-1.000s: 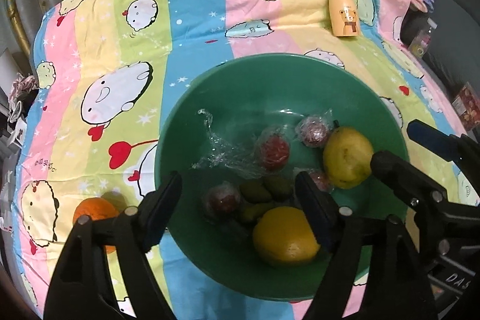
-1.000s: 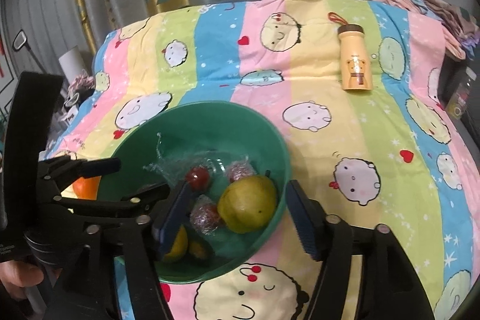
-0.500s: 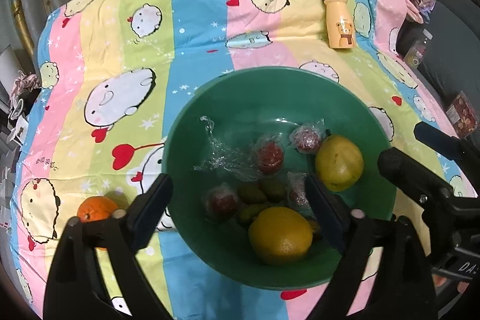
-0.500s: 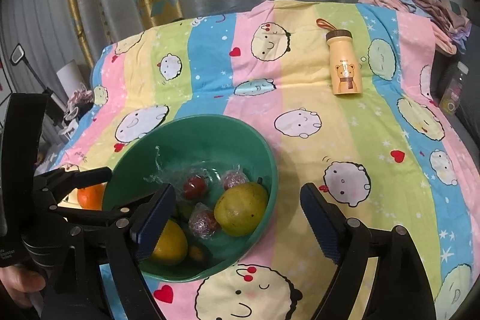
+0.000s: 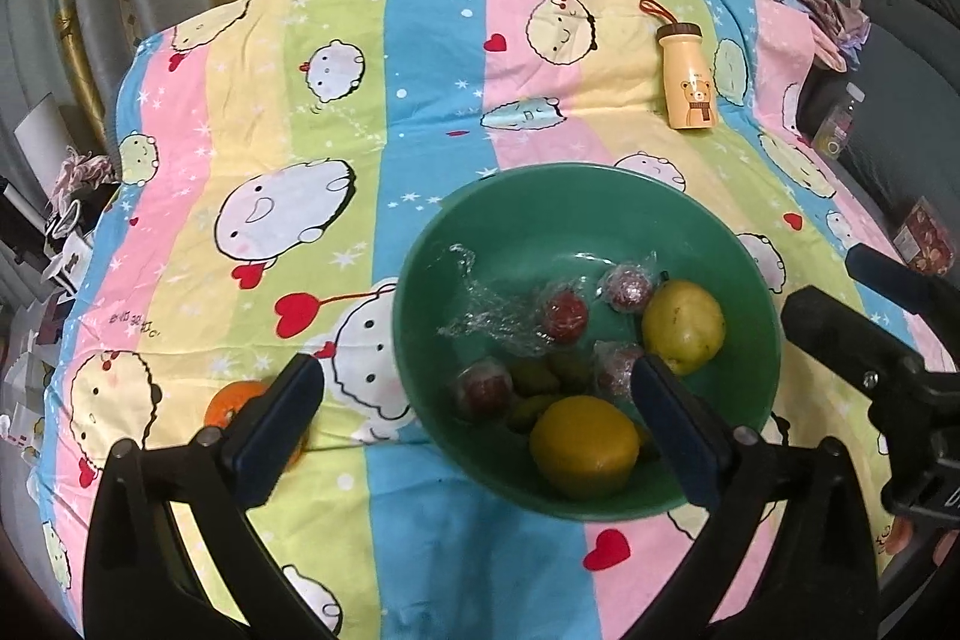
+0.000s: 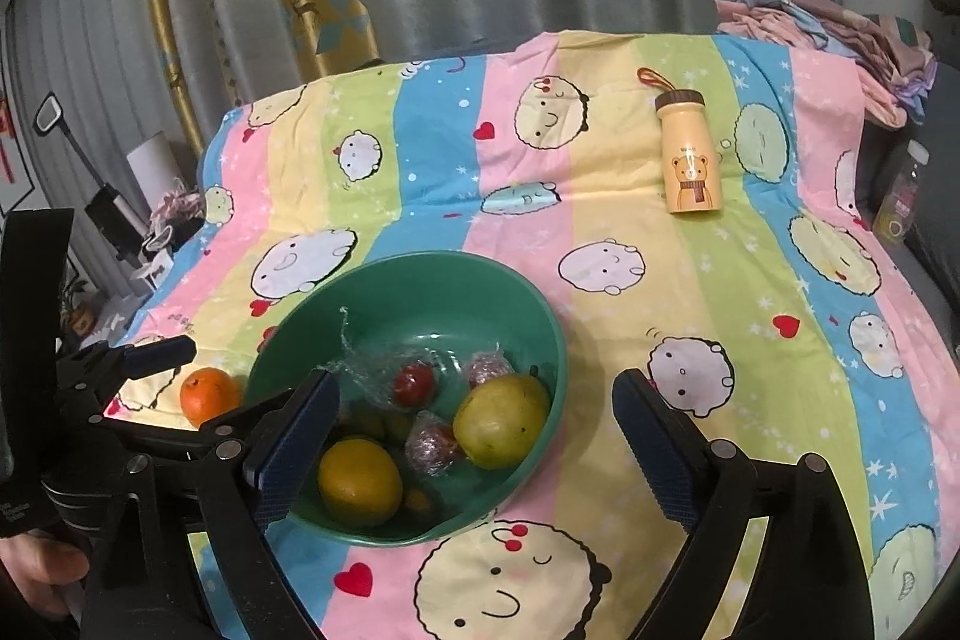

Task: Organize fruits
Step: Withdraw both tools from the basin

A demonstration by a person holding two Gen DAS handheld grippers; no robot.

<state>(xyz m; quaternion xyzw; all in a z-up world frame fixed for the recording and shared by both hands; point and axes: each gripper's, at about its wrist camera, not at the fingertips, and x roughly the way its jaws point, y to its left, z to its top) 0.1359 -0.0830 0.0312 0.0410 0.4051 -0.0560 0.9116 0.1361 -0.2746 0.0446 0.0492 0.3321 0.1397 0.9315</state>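
A green bowl (image 5: 540, 196) (image 6: 420, 268) sits on the striped cartoon cloth. It holds a yellow-green pear (image 5: 684, 325) (image 6: 501, 415), an orange-yellow citrus (image 5: 582, 445) (image 6: 360, 481), small green fruits (image 5: 549, 376) and several plastic-wrapped red fruits (image 5: 564, 313) (image 6: 414, 382). A small orange (image 5: 231, 397) (image 6: 207, 394) lies on the cloth left of the bowl. My left gripper (image 5: 474, 424) is open and empty, above the bowl's near left edge. My right gripper (image 6: 474, 445) is open and empty, above the bowl's near right side.
A yellow bear-print bottle (image 5: 687, 85) (image 6: 687, 157) stands at the far right of the cloth. Folded clothes (image 6: 834, 22) lie at the far right corner. Clutter (image 6: 120, 220) sits off the left edge. Curtains hang behind.
Both grippers have pulled back and up from the bowl, which now looks smaller. The right gripper's jaws have opened wider. The fruits have not moved.
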